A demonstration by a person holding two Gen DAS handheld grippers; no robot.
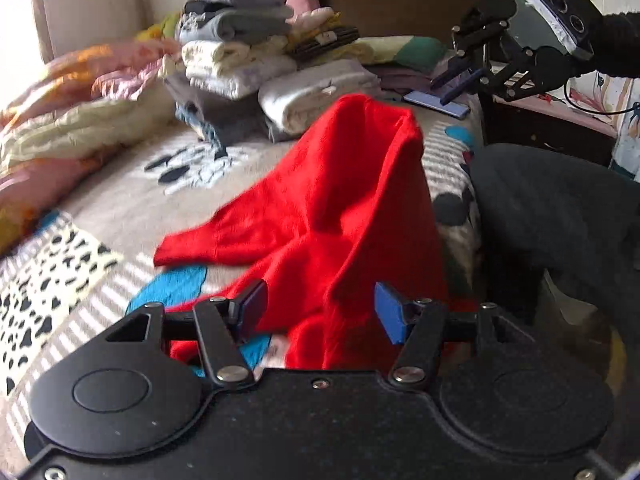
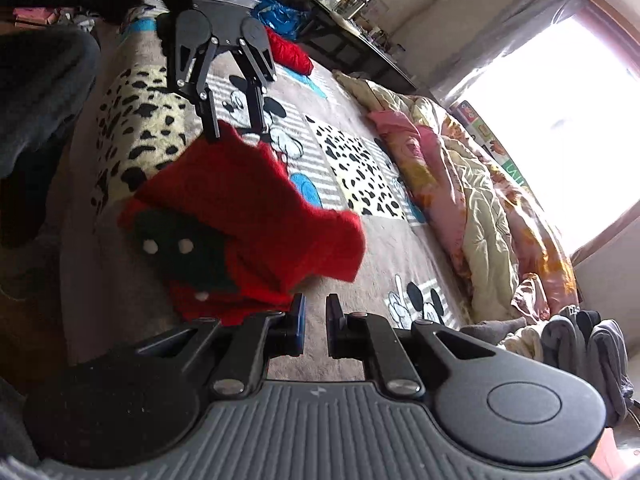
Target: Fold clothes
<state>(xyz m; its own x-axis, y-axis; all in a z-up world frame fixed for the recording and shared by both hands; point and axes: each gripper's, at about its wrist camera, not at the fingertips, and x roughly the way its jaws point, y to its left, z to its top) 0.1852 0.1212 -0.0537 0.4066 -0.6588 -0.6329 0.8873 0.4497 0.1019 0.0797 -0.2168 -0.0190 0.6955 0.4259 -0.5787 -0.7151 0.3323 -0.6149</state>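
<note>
Bright daylight pours in through the big window with the brown frame [image 2: 568, 92], so strong that the glass shows only white glare. The fuzzy red knitted sweater [image 1: 340, 200] looks smeared and blurry at its edges. Both pictures bend round at the corners, which go dark. The black lump of dark cloth [image 1: 560, 216] sits in shadow.
</note>
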